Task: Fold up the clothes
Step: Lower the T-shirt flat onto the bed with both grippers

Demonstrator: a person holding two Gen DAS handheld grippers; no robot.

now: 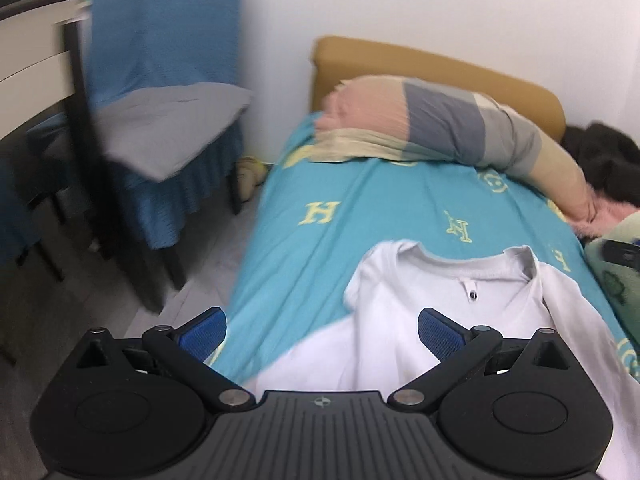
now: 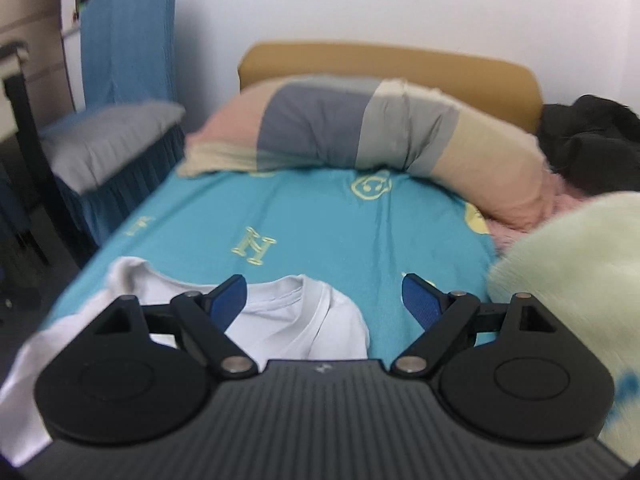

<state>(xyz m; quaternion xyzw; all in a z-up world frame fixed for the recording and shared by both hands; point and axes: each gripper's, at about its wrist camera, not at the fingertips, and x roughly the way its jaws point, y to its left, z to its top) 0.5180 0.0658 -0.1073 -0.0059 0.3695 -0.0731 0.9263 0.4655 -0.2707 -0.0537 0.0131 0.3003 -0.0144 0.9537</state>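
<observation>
Both tongs are hovering low over a bed, jaws spread wide and gripping nothing. Left tongs [image 1: 322, 326] are hanging above the near left part of a white shirt [image 1: 420, 320], one blue pad [image 1: 204, 330] sitting out over the bed's edge and floor, the other pad over the cloth just below the collar. Right tongs [image 2: 324, 300] are hanging above the shirt's right shoulder [image 2: 288, 320], the left pad over the white cloth and the right pad over bare sheet.

The shirt is lying flat and face up on the teal sheet [image 1: 340, 220], collar pointing toward the headboard, with a small tag showing inside the neckline. One sleeve is trailing off toward the near right in the left wrist view.

Left of the bed, a chair [image 1: 160, 120] draped in blue cloth is carrying a grey cushion [image 1: 172, 128]. At the head of the bed, a long pillow [image 1: 440, 124] in pink, grey and beige bands is lying across the sheet, in front of a tan headboard [image 1: 400, 64]. Farther right, a dark garment [image 2: 592, 144] is lying heaped beside the pillow's end, with something pink and fluffy [image 2: 516, 228] just below it. A pale green fleece [image 2: 568, 264] is bulking up at the right edge, close beside the right tongs.
</observation>
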